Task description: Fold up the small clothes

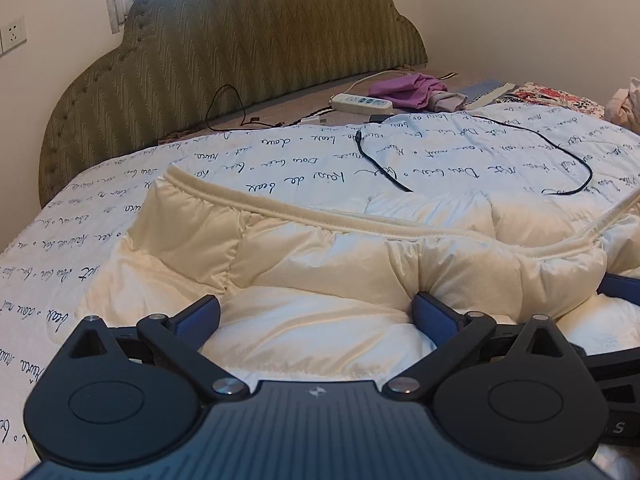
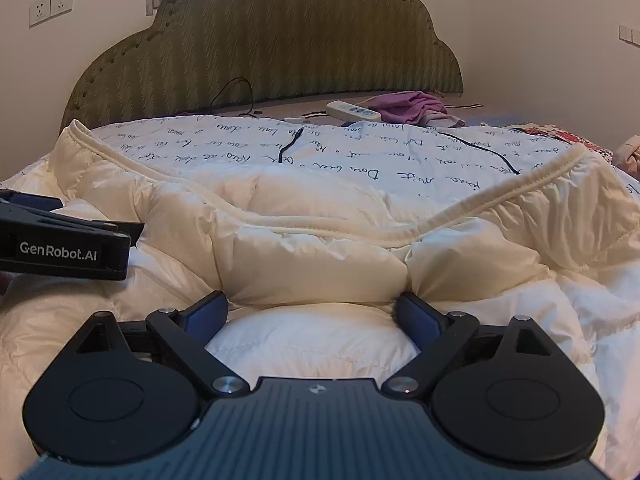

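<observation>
Left claw (image 1: 316, 314) fills the bottom of its frame, jaws spread wide, blue pads (image 1: 200, 314) clear on both sides. Between the pads sits a puffy fold of the cream quilted jacket (image 1: 320, 256); fabric bulges into the gap, and the right pad's tip looks dug into a crease. I can't tell if it presses, but nothing is pinched. Jacket spans the middle of the frame from left to right, its ribbed trim (image 1: 304, 216) running as a band across the centre. It lies on a white bedsheet (image 1: 280, 160) printed with script. Black cable (image 1: 480, 152) loops on the sheet, upper right of centre. White power strip (image 1: 362, 103) and a purple cloth (image 1: 408, 88) lie further back, near the green padded headboard (image 1: 240, 52). Blue tip of my right claw pokes in at the right edge.

Right claw (image 2: 312, 312), bottom of its own frame, also spread wide, pads (image 2: 416, 316) flanking another puffed section of the same jacket (image 2: 312, 264). Fabric sits against both pad tips, no pinch visible. Trim (image 2: 360, 236) dips in a V through the centre. Left claw's black body (image 2: 64, 248) enters at the left edge, resting low over the jacket. Sheet (image 2: 340, 148), cable (image 2: 290, 148), strip (image 2: 352, 111), purple cloth (image 2: 412, 106) and headboard (image 2: 280, 40) sit behind, upper half.
</observation>
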The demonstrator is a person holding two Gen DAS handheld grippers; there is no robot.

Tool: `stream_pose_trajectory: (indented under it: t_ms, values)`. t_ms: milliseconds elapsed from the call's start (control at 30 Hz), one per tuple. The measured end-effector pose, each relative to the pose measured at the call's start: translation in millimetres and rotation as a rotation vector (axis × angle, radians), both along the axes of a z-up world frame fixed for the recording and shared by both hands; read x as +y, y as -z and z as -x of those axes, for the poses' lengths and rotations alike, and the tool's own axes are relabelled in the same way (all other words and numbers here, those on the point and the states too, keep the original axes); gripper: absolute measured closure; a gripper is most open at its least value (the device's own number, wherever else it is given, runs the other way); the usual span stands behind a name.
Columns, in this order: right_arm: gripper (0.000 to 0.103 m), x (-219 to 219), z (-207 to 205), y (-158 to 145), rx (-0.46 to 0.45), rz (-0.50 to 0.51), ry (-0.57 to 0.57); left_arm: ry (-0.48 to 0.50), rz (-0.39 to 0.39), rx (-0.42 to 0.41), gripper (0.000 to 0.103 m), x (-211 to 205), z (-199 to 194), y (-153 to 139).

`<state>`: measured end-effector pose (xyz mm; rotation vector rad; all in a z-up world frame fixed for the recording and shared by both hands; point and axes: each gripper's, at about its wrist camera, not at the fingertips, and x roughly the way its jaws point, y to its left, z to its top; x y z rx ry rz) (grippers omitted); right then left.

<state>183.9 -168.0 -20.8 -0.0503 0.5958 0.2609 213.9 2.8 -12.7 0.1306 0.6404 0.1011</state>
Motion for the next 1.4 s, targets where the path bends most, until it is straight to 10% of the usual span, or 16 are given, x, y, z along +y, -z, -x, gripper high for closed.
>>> stream_pose_trajectory:
  t_ms: [733,1067,1400]
  values:
    - [0.009,0.9,4.1,-13.0,0.008,0.001,0.031,0.001,-0.013,-0.048,0.000,-1.7,2.4,18.6]
    - [0.000,-99.3,101.5,-66.3,-0.166,-0.212,0.229,0.021,0.000,-0.154,0.000,-14.7,25.3,-22.6]
    - [0.000,-213.3,170.1,-13.4,0.005,-0.587,0.554,0.028,-0.167,-0.138,0.000,-49.1,-8.8,-17.1]
